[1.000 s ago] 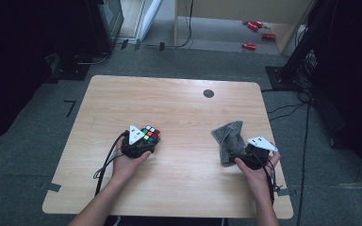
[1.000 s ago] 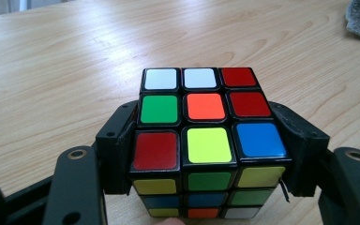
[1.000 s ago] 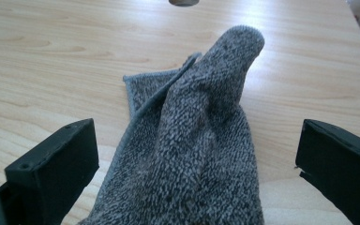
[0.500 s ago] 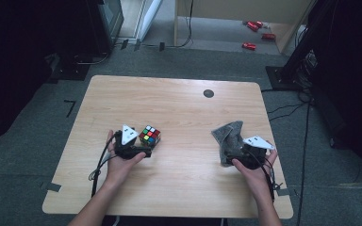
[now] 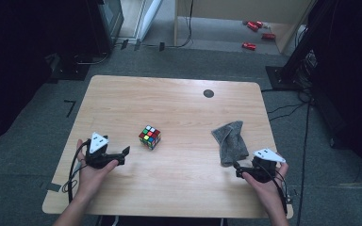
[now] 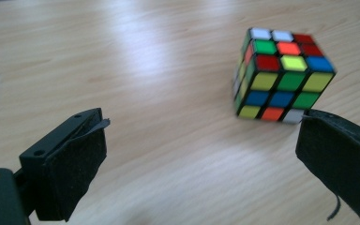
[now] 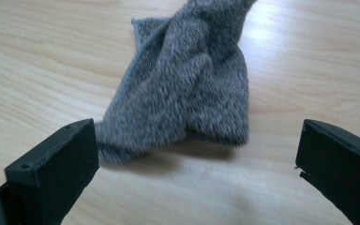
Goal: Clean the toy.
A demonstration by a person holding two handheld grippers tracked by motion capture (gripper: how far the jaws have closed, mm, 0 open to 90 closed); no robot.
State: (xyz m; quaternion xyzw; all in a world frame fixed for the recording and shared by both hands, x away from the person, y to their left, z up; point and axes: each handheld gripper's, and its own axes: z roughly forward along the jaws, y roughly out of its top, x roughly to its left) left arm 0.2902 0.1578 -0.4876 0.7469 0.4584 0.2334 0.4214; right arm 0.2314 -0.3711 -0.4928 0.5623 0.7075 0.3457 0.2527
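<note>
A scrambled colour cube [image 5: 150, 137] stands on the wooden table [image 5: 179, 108] left of centre; in the left gripper view the cube [image 6: 281, 75] lies ahead, just beyond the right jaw. My left gripper [image 5: 122, 155] sits to its left, apart from it. Its jaws have just been opening and stand wide, with nothing between them [image 6: 201, 126]. A crumpled grey cloth [image 5: 230, 139] lies at the right. My right gripper [image 5: 238, 168] rests just below the cloth, open, and the cloth [image 7: 187, 84] lies ahead of its jaws [image 7: 197, 136], untouched.
A black round grommet [image 5: 208, 93] is set in the table near its far edge. Red objects [image 5: 250, 46] lie on the floor beyond, and cables run along the floor at the right. Dark equipment stands on both sides.
My left gripper has let go of the cube and drawn back to the left. The cube stays on the table. My right gripper has pulled back from the cloth toward the near edge.
</note>
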